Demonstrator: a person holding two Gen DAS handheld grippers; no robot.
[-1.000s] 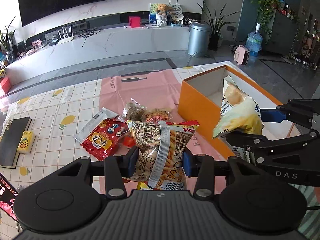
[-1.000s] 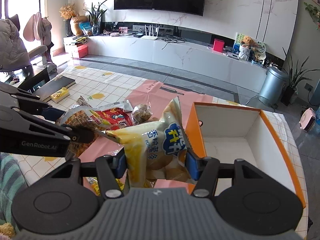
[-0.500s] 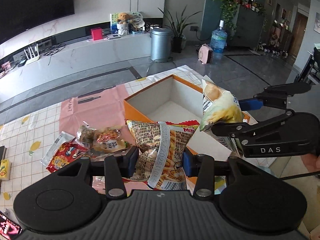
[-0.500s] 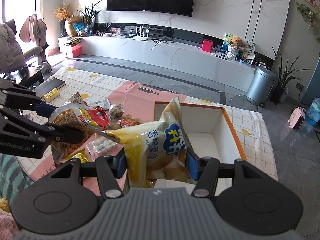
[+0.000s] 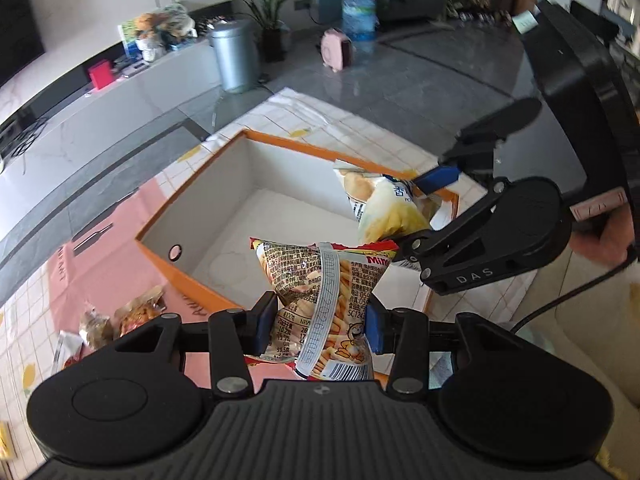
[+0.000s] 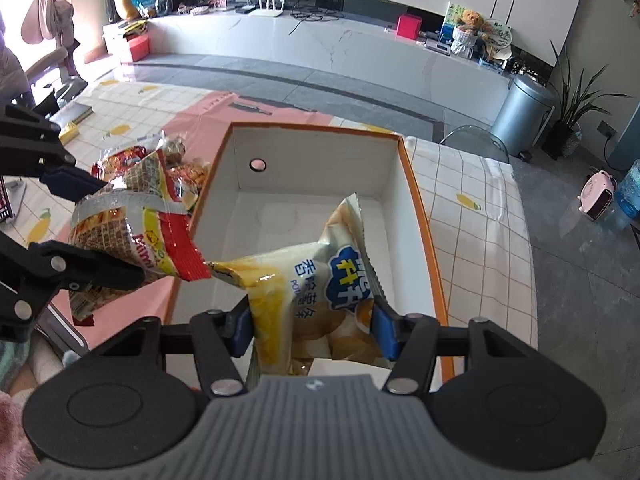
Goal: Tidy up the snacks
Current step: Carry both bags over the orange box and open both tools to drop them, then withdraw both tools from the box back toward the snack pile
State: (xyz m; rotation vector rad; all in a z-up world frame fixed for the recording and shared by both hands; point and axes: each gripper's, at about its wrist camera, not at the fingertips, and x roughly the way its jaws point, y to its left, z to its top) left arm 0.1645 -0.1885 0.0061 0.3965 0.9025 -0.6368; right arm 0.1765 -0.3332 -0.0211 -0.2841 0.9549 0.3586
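My left gripper point(image 5: 318, 326) is shut on a red and clear bag of stick snacks point(image 5: 320, 292), held over the near edge of an orange box point(image 5: 180, 276) with a white inside. My right gripper point(image 6: 312, 328) is shut on a yellow potato snack bag point(image 6: 316, 280), hanging above the box's white floor point(image 6: 280, 208). In the left wrist view the right gripper point(image 5: 420, 208) and its yellow bag point(image 5: 384, 208) hover over the box's right side. From the right wrist view, the left gripper point(image 6: 100, 228) and its stick bag point(image 6: 132, 224) sit just left of the box wall.
Several small snack packs point(image 5: 120, 316) lie on the pink mat point(image 5: 80, 264) left of the box. A checked cloth point(image 6: 472, 200) covers the table. Beyond are a grey floor, a metal bin point(image 6: 520, 116), a white TV bench point(image 6: 320, 44) and a hand point(image 5: 600, 236) on the right gripper.
Both grippers have carried their bags sideways from beside the snack pile to over the open orange box. The left gripper has also rolled. Both grips are unchanged.
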